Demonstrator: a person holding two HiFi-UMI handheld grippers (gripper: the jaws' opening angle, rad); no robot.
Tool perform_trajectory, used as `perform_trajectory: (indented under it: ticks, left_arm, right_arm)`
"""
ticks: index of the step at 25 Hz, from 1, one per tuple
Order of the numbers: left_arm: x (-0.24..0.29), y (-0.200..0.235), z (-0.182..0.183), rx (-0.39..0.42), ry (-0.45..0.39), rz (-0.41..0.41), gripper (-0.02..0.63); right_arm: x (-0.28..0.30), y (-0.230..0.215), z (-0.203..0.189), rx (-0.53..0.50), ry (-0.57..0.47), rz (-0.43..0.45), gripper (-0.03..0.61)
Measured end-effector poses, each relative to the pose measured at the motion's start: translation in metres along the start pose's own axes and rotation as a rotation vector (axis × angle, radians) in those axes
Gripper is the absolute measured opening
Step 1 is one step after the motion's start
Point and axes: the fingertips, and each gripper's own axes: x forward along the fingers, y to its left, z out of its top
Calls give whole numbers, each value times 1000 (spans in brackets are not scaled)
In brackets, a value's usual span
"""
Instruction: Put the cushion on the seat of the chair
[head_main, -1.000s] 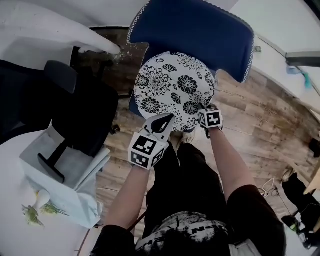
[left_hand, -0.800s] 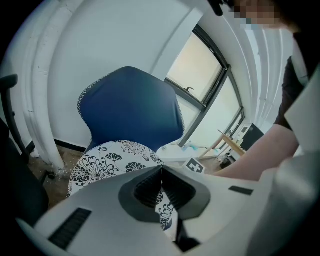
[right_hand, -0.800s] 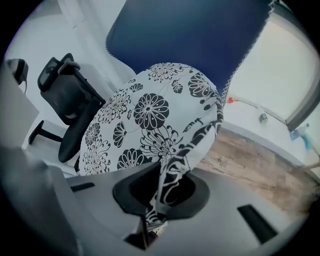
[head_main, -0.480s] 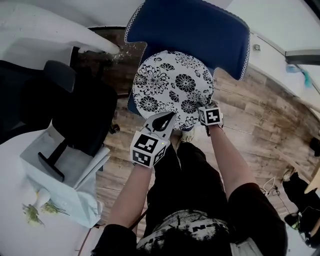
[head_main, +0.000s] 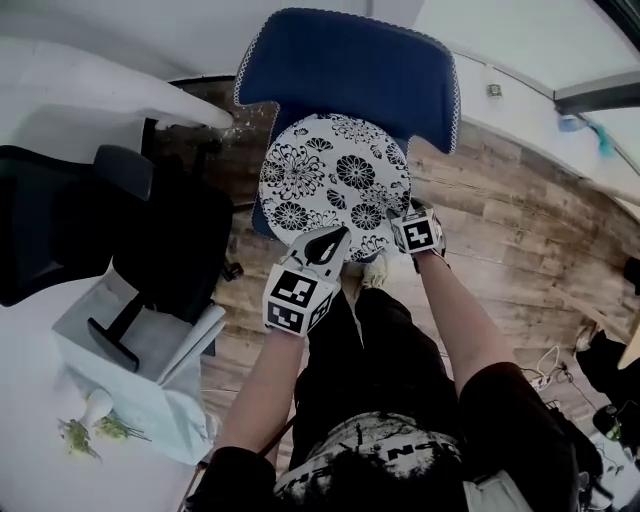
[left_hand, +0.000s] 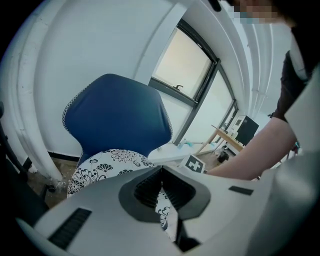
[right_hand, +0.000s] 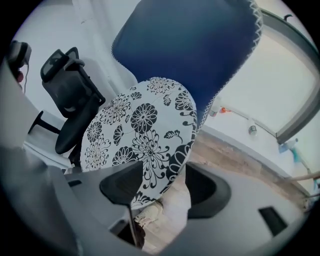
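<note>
The round white cushion (head_main: 335, 185) with black flowers lies on the seat of the blue chair (head_main: 350, 65), in front of its backrest. My left gripper (head_main: 333, 237) is at the cushion's front edge with its jaws shut tip to tip (left_hand: 161, 168); nothing shows between the tips, and the cushion (left_hand: 100, 165) lies just beyond and below. My right gripper (head_main: 405, 218) is at the cushion's front right edge. Its jaws (right_hand: 162, 182) are opening and stand wide, with the cushion's rim (right_hand: 145, 130) between them but clear of both pads.
A black office chair (head_main: 150, 230) stands to the left of the blue chair. A white table (head_main: 40, 420) with a grey box (head_main: 130, 350) and small flowers is at the lower left. The person's legs and shoes (head_main: 365, 272) are on the wooden floor (head_main: 500, 240) just before the seat.
Both grippers have come up a little from the cushion's front edge. The cushion stays lying on the seat.
</note>
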Motion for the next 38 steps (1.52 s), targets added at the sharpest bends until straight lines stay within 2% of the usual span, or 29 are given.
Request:
perform_trajectory:
  ticks: [3,7,13,18,21,29,35,38]
  left_arm:
    - [-2,-8,8,5,-8,-4,17]
    - [-8,-9,28,28,-37,11,17]
    - [-31,-19,63,55,-89,40,17]
    - [-56,-28,100,77,-161,63,17]
    - [-67,-40,120,102,-191,67,17]
    - [-92,-75,154,229,-239,53,17]
    - [-111,-80,168,266,-268,103,17]
    - [-121,-80,174,272,-281,114,17]
  right_arm:
    - [-19,-3,4,-10,-23,-2,256]
    - [-52,0,29,-16,-99,20,256]
    - [-123,27,82,-38,-270,125,248]
    - [-195,52,130,-85,-453,183,82]
    - [-239,60,150,-75,-555,204,40]
    - [-340,89,172,-187,-726,308,18]
    - [-398,90,178,-189,-824,359,18]
    - [-419,87,181,-204,-860,346,18]
